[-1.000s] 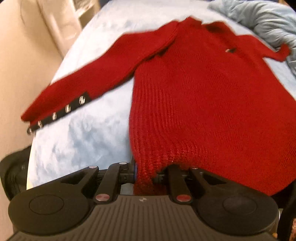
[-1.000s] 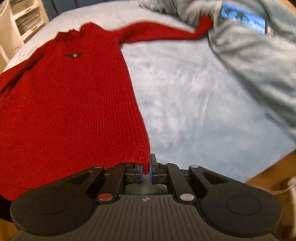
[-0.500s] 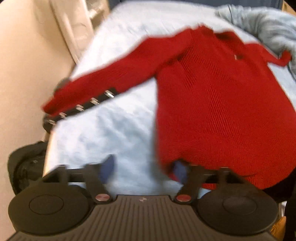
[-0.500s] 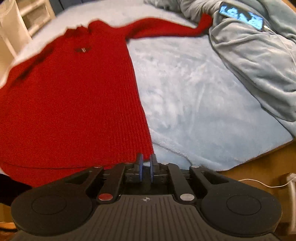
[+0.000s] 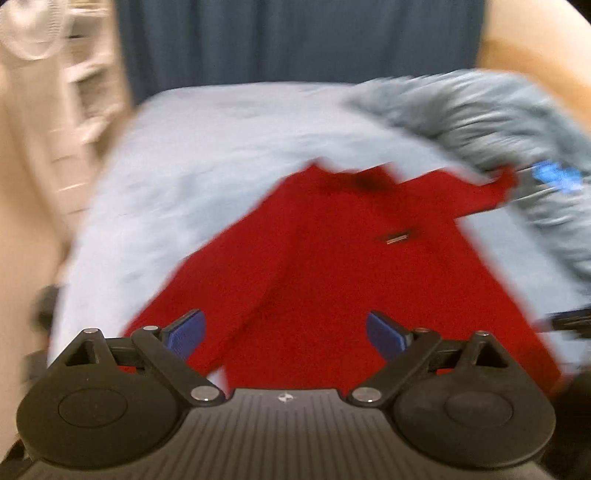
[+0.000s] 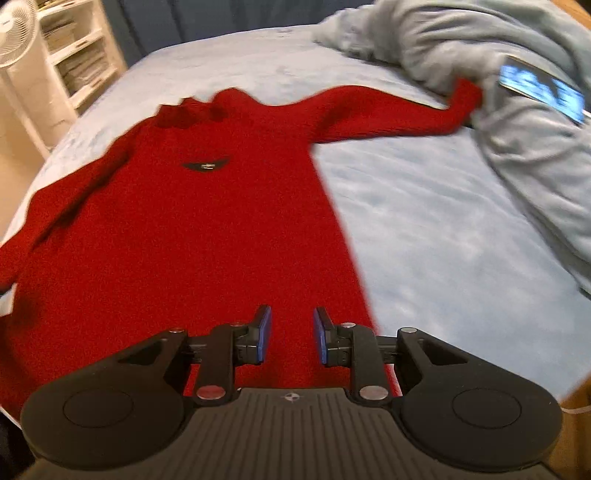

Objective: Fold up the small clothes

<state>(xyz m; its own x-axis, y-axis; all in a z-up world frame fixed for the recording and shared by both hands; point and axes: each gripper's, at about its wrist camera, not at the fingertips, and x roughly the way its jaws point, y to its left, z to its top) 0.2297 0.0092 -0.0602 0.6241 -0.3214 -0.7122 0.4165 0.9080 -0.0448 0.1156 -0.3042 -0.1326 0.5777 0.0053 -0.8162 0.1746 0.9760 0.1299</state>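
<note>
Both hand-held grippers just opened, left (image 5: 284,334) wide, right (image 6: 289,338) slightly, empty above the red sweater (image 6: 177,229) on the blue bed (image 6: 424,206); left view blurry, far sleeve cuff under the grey blanket (image 6: 517,122).

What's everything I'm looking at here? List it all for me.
Sweater: one, red, spread flat on the bed, one sleeve reaching to the blanket.
Bed cover: one, pale blue, under the sweater.
Blanket: one, grey-blue, bunched at the far right.
Phone: one, screen lit blue, lying on the blanket.
Shelf unit: one, white, far left.
Fan: one, white, beside the shelves.
Curtain: dark blue, behind the bed.
Left gripper: black, blue pads, jaws wide, just opened, nothing between.
Right gripper: same build, jaws slightly apart, just opening, empty.
</note>
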